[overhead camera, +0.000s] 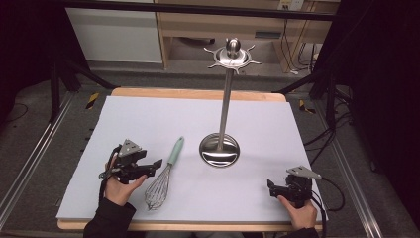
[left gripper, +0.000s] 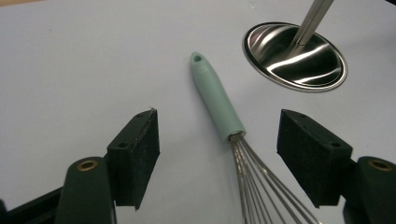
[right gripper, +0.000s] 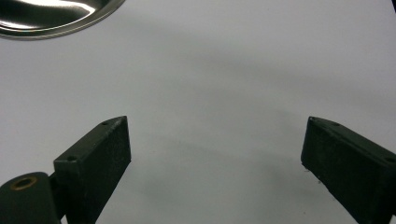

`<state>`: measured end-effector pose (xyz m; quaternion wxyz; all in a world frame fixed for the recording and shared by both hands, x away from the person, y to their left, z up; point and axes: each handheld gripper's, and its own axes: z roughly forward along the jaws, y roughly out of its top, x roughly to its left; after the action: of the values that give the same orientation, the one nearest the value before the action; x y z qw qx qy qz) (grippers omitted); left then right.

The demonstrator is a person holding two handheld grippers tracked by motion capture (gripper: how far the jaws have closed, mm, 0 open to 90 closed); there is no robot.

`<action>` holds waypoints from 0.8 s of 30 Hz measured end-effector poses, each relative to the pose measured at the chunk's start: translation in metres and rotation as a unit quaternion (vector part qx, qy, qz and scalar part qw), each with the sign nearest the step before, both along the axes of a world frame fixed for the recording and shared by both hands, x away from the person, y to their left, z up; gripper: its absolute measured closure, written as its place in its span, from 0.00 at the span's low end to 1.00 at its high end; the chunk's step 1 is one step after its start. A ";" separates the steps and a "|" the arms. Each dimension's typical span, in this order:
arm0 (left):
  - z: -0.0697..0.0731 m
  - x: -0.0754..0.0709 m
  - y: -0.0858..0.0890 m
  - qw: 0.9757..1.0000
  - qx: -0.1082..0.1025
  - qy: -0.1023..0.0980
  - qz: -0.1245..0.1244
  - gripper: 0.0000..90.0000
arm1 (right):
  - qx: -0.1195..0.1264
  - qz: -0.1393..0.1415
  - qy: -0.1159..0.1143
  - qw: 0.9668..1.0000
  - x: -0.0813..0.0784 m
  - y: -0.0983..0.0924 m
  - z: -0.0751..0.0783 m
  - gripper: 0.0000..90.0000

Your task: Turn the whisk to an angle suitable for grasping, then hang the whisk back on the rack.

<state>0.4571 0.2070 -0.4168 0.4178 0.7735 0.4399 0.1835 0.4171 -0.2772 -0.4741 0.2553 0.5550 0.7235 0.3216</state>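
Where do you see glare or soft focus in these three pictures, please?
High view: evenly lit, dim surround, bright glints on the stand's base. Left gripper view: streaky glare across that base, the whisk sharp, the left gripper near the lens slightly soft. Right gripper view: the right gripper casts faint shadows on the mat.

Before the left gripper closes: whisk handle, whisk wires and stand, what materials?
Whisk handle: matte mint green, no glare, probably plastic or silicone; cannot tell which.
Whisk wires: thin bright loops with sharp glints, likely steel.
Stand: mirror-polished metal, probably stainless; its dished base reflects the room, its pole shines.
Left gripper: open, its black pads look like coarse foam or rubber.
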 end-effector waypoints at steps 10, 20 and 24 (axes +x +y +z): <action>0.014 0.006 -0.022 1.000 -0.001 -0.003 -0.023 0.31 | 0.002 0.002 0.002 1.000 -0.001 0.000 0.000 0.09; 0.015 0.011 -0.029 1.000 0.006 0.001 -0.028 0.31 | 0.004 0.002 0.005 1.000 0.000 0.000 0.000 0.09; 0.016 0.014 -0.030 1.000 0.011 0.001 -0.029 0.31 | 0.003 0.004 0.005 1.000 0.000 0.000 -0.001 0.09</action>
<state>0.4708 0.1767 -0.4006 0.4139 0.7908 0.4156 0.1749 0.4173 -0.2769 -0.4748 0.2488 0.5548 0.7260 0.3213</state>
